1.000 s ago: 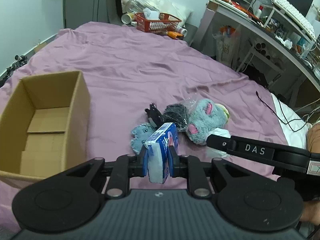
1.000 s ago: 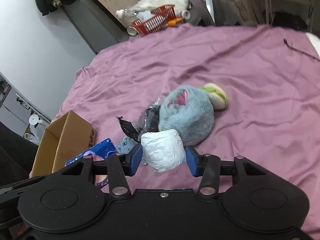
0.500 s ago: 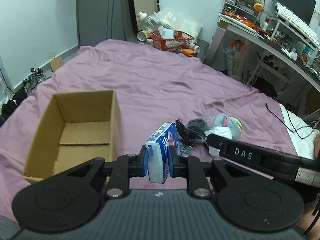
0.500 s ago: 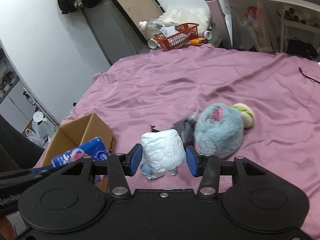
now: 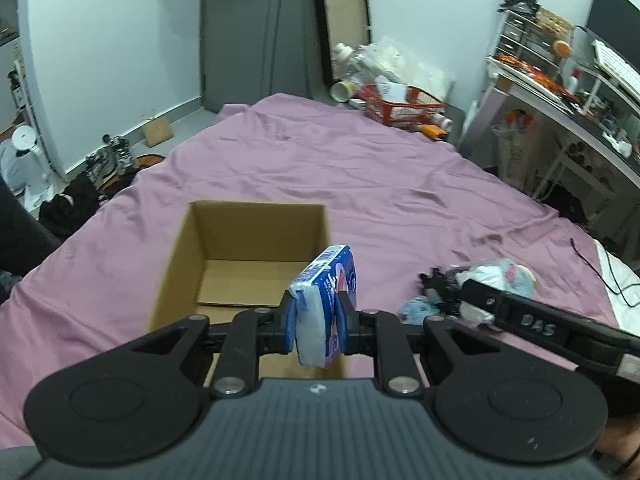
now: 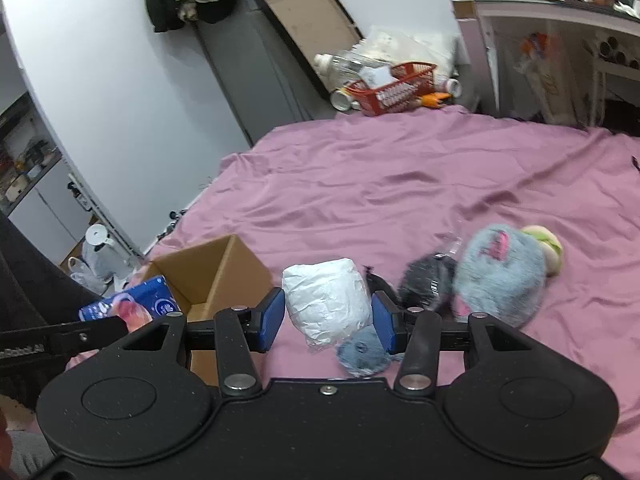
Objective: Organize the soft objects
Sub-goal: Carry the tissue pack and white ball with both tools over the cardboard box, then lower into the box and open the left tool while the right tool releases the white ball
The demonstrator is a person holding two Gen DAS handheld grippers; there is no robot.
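My left gripper point(image 5: 317, 316) is shut on a blue tissue pack point(image 5: 326, 292), held above the near right corner of an open cardboard box point(image 5: 240, 216) on the purple bed. That pack point(image 6: 132, 308) and box point(image 6: 216, 268) also show low left in the right wrist view. A white wrapped roll point(image 6: 326, 300) sits clamped in my shut right gripper point(image 6: 328, 322), raised over the sheet. Under and right of it lie a small blue plush point(image 6: 362, 354), a dark bagged item point(image 6: 426, 282) and a big grey-blue plush point(image 6: 500, 276) with a green-and-cream plush point(image 6: 550, 246) behind it.
The purple bedsheet point(image 5: 360, 168) stretches far back to a red basket point(image 5: 400, 106) among bottles and bags. A desk with shelves point(image 5: 568, 108) lines the right side. Clutter and a white jug point(image 5: 24, 152) sit on the floor at left. A black cable point(image 5: 600, 264) lies at the bed's right edge.
Both grippers have risen and swung left, each keeping its load. The box now sits straight ahead of the left gripper, and the plush pile has slid off to the right.
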